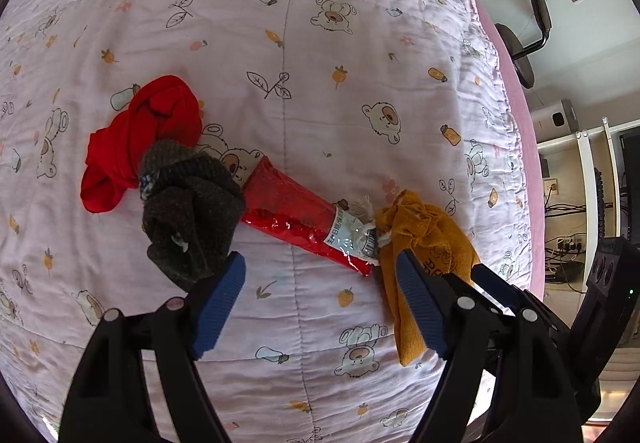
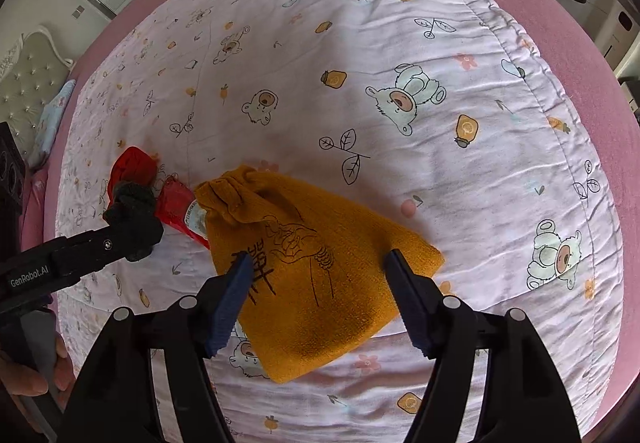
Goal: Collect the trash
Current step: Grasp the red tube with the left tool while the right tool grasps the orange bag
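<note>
- On a bear-print quilt (image 1: 320, 43), I hold my left gripper (image 1: 320, 299) spread wide and empty, short of the red foil wrapper (image 1: 296, 219).
- The wrapper lies between a dark knit sock (image 1: 188, 211) and a mustard drawstring pouch (image 2: 312, 275).
- My right gripper (image 2: 316, 295), also open, hovers over the pouch.
- Risk: slick foil slipping, or my fingers pinching sock or pouch cord instead.

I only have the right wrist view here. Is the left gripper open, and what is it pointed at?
Observer: The left gripper is open and empty, pointed at the red foil wrapper.
Operator: How much of that wrapper is exposed?
Observer: Most of its length; it lies flat between the dark knitted cloth and the orange pouch.
Operator: Anything tangled with it?
Observer: The pouch's white cord lies at the wrapper's printed end.
</note>
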